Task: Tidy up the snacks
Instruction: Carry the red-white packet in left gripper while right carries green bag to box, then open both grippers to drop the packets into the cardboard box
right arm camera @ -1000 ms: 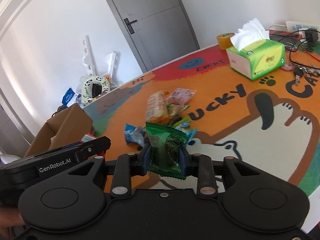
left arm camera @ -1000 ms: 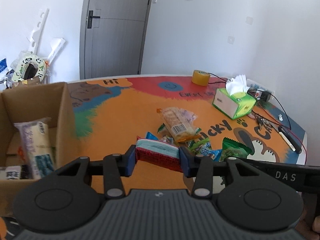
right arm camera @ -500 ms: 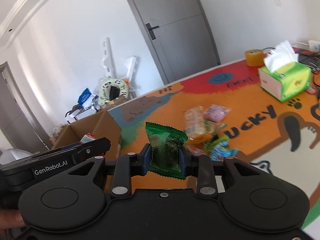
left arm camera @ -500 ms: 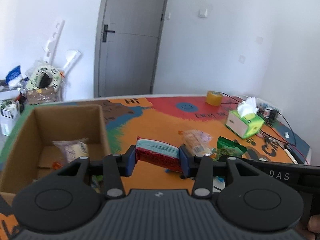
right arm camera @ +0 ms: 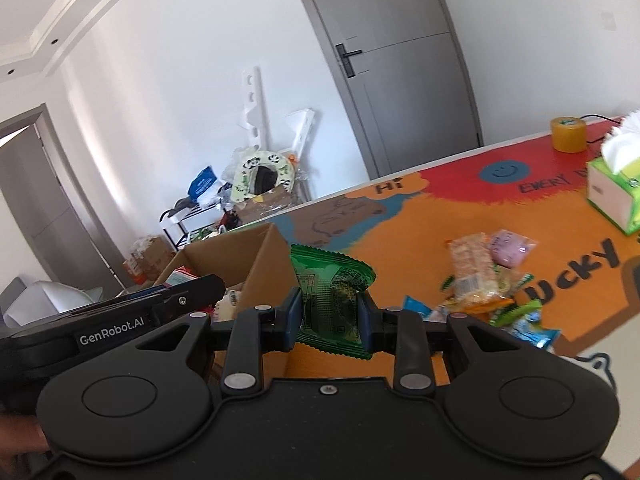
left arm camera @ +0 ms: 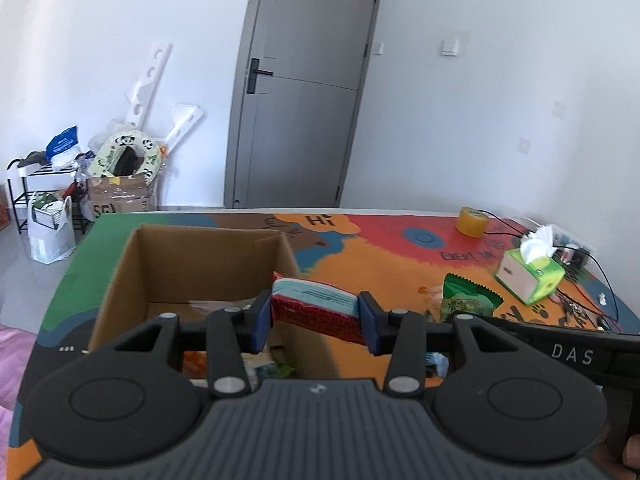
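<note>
One red snack pack (left arm camera: 316, 312), clamped in left gripper (left arm camera: 314, 320) above right wall of one cardboard box (left arm camera: 200, 264); one green snack packet (right arm camera: 330, 300), clamped in right gripper (right arm camera: 329, 322) beside box; loose snack pile (right arm camera: 488, 280), one tissue box (left arm camera: 530, 274), one tape roll (left arm camera: 473, 221) on table (left arm camera: 380, 264)

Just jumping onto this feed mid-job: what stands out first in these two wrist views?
Each gripper carries a snack: the left gripper clamps a red-and-teal packet at the near right edge of the open cardboard box, and the right gripper pinches a green packet just right of that box. More snacks lie piled on the bright orange cartoon tablecloth, with a green tissue box at the far right.
</note>
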Motion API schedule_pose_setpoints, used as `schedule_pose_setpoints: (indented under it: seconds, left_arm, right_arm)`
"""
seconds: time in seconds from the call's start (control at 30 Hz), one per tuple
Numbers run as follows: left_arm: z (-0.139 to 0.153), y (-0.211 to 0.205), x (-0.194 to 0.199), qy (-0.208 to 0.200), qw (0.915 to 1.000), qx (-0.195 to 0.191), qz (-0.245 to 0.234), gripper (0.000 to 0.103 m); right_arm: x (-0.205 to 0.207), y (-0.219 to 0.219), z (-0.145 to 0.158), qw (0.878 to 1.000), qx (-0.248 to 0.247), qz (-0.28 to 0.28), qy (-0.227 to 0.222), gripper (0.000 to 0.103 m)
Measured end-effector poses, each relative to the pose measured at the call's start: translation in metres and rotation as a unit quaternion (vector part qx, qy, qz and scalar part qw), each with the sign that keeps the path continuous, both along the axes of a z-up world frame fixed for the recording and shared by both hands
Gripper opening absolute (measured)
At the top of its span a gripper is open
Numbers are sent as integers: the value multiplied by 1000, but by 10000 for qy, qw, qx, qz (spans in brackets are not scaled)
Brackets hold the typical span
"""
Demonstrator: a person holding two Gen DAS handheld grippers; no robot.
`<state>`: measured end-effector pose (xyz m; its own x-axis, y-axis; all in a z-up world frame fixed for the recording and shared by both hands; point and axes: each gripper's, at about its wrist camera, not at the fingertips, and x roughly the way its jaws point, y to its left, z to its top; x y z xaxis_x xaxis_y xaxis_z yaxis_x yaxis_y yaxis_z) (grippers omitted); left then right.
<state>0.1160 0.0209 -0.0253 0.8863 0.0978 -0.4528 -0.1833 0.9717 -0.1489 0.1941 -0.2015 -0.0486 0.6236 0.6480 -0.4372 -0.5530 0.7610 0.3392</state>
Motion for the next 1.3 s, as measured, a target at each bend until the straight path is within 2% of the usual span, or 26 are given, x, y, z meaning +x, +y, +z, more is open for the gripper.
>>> schedule_pose_setpoints:
  seconds: [0.4,0.87,1.2,1.3]
  left_arm:
    - [-4,45,4,52,9993,-121,349,44]
    - [-14,75,13,180,9980,-171,577,45]
    - [-4,90,1,56,9967,-279,762,60]
    - [-4,93,-1,41,9963,-325,796,67]
  right_arm:
    - [8,45,4,9992,-36,403,-38,30]
    - [20,90,6,9975,-59,697,0,30]
    - [32,119,9,9966,-41,829,1,30]
    - [32,120,10,9971,-4,761,-46,36]
